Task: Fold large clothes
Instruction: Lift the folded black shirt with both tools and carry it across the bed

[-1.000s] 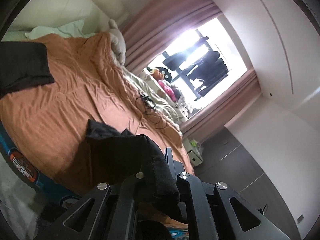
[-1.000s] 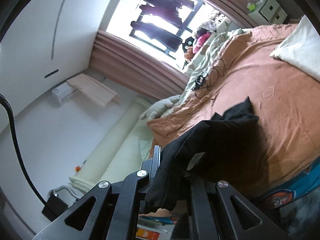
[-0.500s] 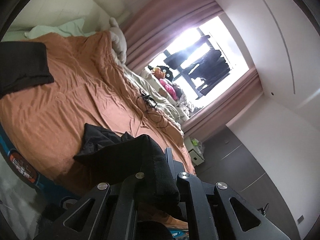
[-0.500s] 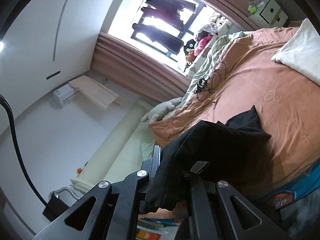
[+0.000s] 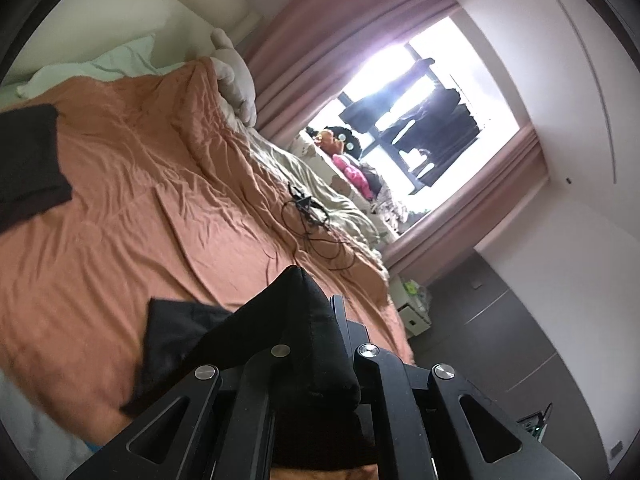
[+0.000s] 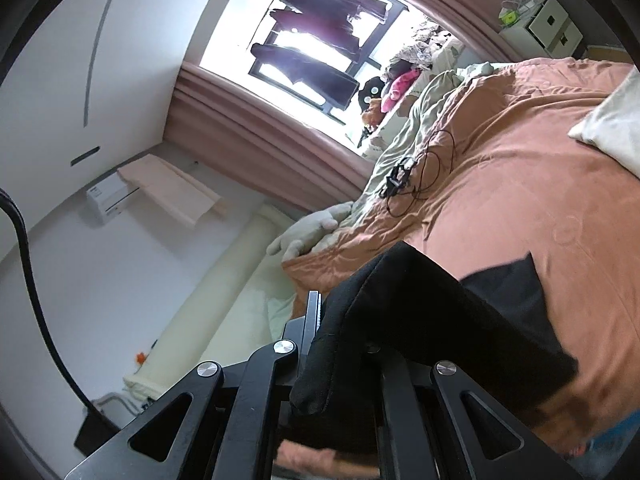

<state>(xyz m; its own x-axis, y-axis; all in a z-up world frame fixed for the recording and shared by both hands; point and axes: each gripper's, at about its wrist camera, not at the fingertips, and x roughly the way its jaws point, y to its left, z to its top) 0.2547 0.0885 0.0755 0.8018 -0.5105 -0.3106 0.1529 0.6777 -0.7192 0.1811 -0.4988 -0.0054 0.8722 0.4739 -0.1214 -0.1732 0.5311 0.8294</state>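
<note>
A large black garment (image 5: 224, 340) hangs between both grippers above the orange bedspread (image 5: 120, 200). My left gripper (image 5: 320, 320) is shut on one bunched edge of it; the fabric covers the fingertips. My right gripper (image 6: 340, 320) is shut on another edge of the same black garment (image 6: 460, 320), which drapes to the right down towards the orange bedspread (image 6: 520, 160). Its lower corner lies near the bed's front edge in both views.
A dark folded cloth (image 5: 28, 160) lies at the left of the bed. A black cable tangle (image 5: 308, 216) lies mid-bed, also in the right wrist view (image 6: 408, 180). A white pillow (image 6: 612, 120) sits at right. A window with hanging clothes (image 6: 320, 48) and a white drawer unit (image 6: 548, 24) stand beyond.
Both grippers have lifted and moved in over the bed with the garment; the hanging fabric has drawn up and shifted, with less of it spread on the bedspread.
</note>
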